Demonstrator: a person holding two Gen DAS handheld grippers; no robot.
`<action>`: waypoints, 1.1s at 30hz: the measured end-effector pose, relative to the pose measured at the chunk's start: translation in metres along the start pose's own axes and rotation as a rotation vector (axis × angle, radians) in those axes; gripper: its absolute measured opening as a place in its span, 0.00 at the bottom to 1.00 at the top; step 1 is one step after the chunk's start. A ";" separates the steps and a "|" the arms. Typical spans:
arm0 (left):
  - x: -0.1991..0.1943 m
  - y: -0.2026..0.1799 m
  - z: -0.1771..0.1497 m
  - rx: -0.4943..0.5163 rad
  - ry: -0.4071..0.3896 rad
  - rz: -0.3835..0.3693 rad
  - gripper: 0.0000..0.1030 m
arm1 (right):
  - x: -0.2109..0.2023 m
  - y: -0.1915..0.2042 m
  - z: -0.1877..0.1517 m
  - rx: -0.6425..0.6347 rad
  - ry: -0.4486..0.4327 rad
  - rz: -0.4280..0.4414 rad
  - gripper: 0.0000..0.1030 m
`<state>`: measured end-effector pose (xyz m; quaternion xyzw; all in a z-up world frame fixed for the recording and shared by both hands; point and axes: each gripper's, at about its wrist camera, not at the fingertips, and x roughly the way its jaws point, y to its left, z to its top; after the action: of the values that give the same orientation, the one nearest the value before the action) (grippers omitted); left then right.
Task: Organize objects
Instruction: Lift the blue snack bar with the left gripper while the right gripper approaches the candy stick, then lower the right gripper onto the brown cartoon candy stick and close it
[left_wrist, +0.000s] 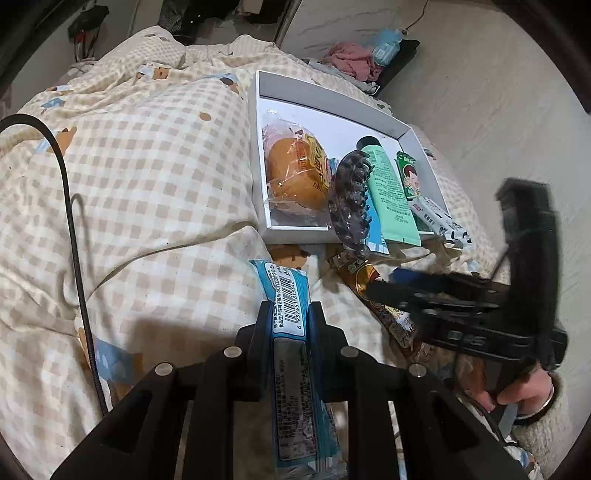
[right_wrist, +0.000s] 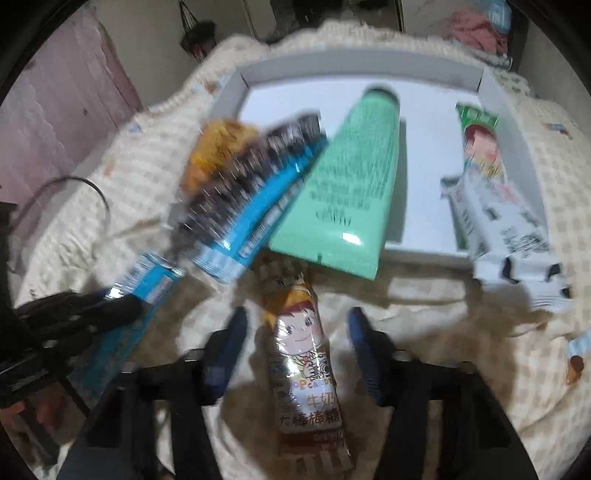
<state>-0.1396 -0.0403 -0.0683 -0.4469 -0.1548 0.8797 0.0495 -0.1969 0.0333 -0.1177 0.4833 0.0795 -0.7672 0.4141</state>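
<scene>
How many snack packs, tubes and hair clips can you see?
Snack packs: 6 (blue bar, second blue pack, lollipop pack, bun, green pack, white pack)
Tubes: 1 (green tube)
Hair clips: 1 (hair clip)
Total: 8

Both views were lit by soft, fairly dim indoor light from above. In the left wrist view, a shadow was cast on the checked quilt (left_wrist: 147, 177) beside the black cable (left_wrist: 70, 206), and the near items were rendered sharply; only the right gripper (left_wrist: 380, 286) was smeared by motion. The right wrist view was blurred throughout, most heavily on the hair claw (right_wrist: 243, 173). A small glare spot was seen on the green tube (right_wrist: 351, 192). Straight lines were bent by fisheye distortion, and the corners were darkened to black.
</scene>
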 end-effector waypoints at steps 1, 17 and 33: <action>0.000 0.000 0.000 -0.002 0.001 -0.001 0.19 | 0.006 -0.002 -0.002 0.034 0.024 -0.010 0.50; 0.009 -0.001 0.000 -0.003 0.038 0.007 0.19 | 0.004 0.003 -0.011 0.027 0.016 -0.006 0.35; -0.010 0.024 0.002 -0.129 -0.073 -0.020 0.19 | -0.028 -0.027 -0.019 0.194 -0.020 0.277 0.31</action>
<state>-0.1341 -0.0658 -0.0677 -0.4152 -0.2174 0.8830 0.0239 -0.1982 0.0762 -0.1124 0.5197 -0.0663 -0.7118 0.4679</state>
